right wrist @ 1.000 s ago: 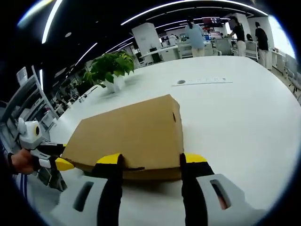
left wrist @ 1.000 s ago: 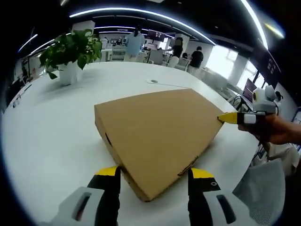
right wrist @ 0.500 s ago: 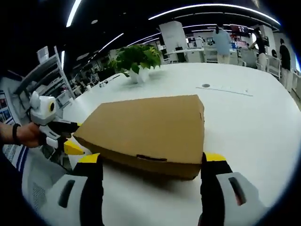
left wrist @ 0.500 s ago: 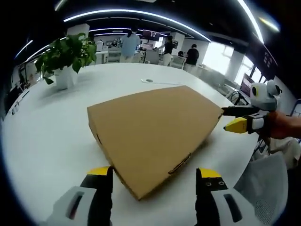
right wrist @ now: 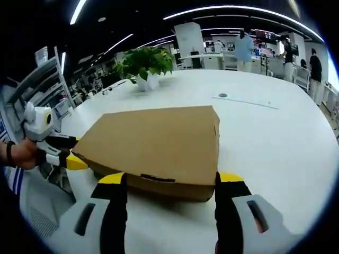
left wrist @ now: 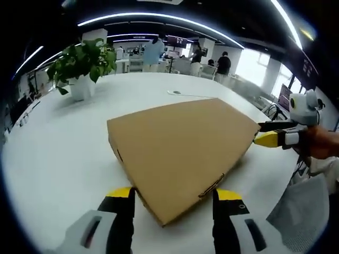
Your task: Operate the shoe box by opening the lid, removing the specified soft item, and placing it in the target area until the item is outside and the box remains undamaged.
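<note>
risk, judged: the lid of the flat brown cardboard shoe box (left wrist: 180,151) is shut, so prying at one corner with the yellow-tipped jaws could crease or tear the card, or skid the box across the white round table (left wrist: 58,153). left gripper (left wrist: 174,194) jaws wide apart, holding nothing, straddling the box's near corner. right gripper (right wrist: 170,180) also spread, empty, flanking the box's front edge. potted green plant (left wrist: 82,61) well beyond the box.

A broad white table (left wrist: 63,153) carries a potted plant (left wrist: 82,63) far left; ceiling light strips (left wrist: 159,16) curve overhead.
</note>
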`<state>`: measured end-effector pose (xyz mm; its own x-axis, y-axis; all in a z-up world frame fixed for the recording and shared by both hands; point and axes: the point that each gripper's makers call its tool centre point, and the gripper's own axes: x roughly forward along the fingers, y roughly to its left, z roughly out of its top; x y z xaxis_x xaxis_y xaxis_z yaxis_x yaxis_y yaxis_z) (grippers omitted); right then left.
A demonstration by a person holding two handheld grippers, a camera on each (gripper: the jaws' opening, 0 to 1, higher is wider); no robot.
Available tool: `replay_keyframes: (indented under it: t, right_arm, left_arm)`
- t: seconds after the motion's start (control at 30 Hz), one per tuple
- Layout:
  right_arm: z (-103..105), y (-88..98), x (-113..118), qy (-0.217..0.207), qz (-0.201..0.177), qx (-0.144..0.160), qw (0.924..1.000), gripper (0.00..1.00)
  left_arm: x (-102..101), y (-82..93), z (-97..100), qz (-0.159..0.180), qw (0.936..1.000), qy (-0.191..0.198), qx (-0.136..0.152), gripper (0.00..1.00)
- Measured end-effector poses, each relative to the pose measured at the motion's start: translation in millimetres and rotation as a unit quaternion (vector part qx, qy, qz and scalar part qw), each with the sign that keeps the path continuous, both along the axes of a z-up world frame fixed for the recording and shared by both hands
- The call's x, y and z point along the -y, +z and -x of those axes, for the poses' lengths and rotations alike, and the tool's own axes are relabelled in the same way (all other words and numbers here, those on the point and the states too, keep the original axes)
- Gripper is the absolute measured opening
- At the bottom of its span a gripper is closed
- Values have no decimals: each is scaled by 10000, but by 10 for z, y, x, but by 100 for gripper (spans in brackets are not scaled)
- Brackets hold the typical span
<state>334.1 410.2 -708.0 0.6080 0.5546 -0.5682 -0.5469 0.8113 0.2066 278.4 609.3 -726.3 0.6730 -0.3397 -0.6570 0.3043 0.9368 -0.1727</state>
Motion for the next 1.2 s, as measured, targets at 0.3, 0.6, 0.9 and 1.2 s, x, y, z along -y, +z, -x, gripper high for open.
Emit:
replay_keyframes:
  t: [0.3,0.6,0.9,1.2]
  right_arm:
    - [19,33,-13,-97,-52,8,9999,62]
    - [20,206,-46,-378,-214,188,9989,62]
    - [-26,406,-64,-525,-339,372,9974,62]
    - [-133,611,-78,-585,-438,539,9959,59]
  left_arm:
    - [-39,90,15,66,9999,61,52,58]
    - [-92,279,6,94,9995,222,218,56]
    - [-124,472,-33,305,9983,355,346,55]
    - [-176,698,-124,660,9950,564,484,54]
